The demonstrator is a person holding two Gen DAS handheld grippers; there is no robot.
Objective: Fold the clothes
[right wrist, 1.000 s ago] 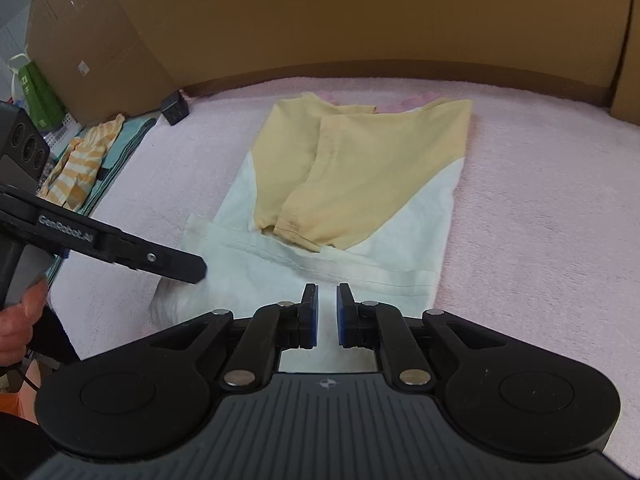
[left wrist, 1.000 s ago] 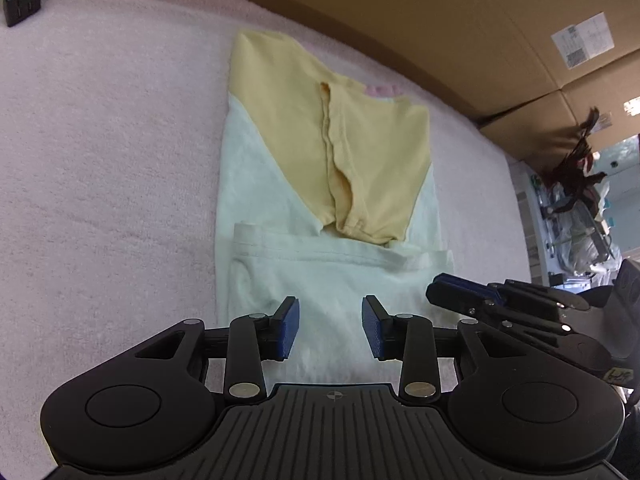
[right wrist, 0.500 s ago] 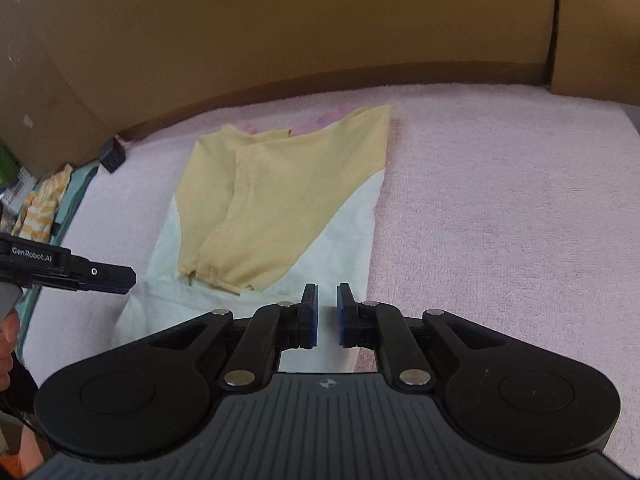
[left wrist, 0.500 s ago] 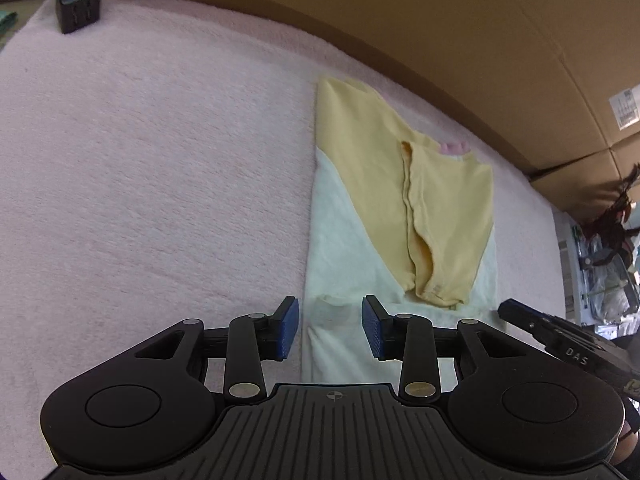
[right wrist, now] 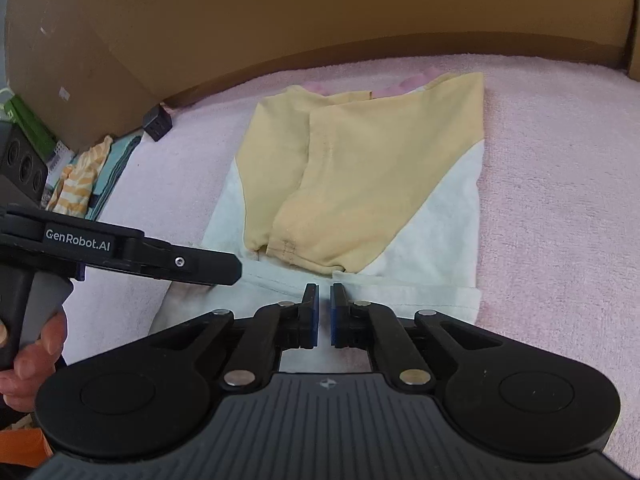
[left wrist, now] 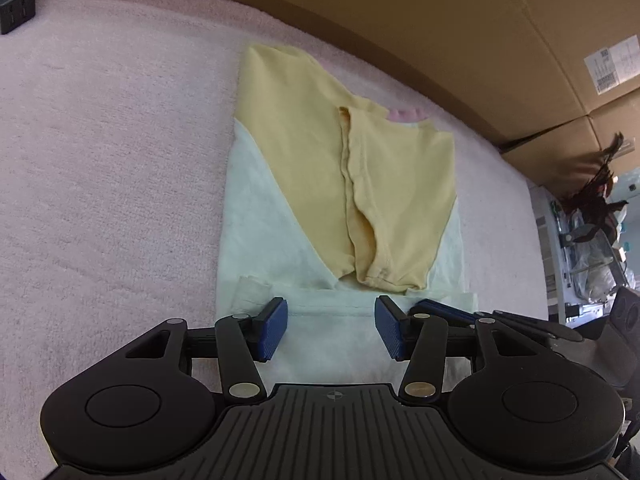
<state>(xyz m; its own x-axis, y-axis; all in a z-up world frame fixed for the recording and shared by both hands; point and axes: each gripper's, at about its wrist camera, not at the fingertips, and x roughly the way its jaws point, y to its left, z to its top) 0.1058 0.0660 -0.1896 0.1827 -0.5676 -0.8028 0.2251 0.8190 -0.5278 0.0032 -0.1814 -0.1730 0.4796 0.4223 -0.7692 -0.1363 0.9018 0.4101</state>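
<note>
My left gripper [left wrist: 331, 329] has just been spreading its jaws and they stand apart over the near hem of the shirt [left wrist: 340, 208], nothing pressed between the pads. My right gripper [right wrist: 324, 316] sits just to its right above the same hem, its jaws drawn nearly together, a thin slit left and no cloth in it. The shirt lies flat on the pink towel [right wrist: 560, 184] ahead of both grippers, yellow sleeves folded inward over the pale body.
</note>
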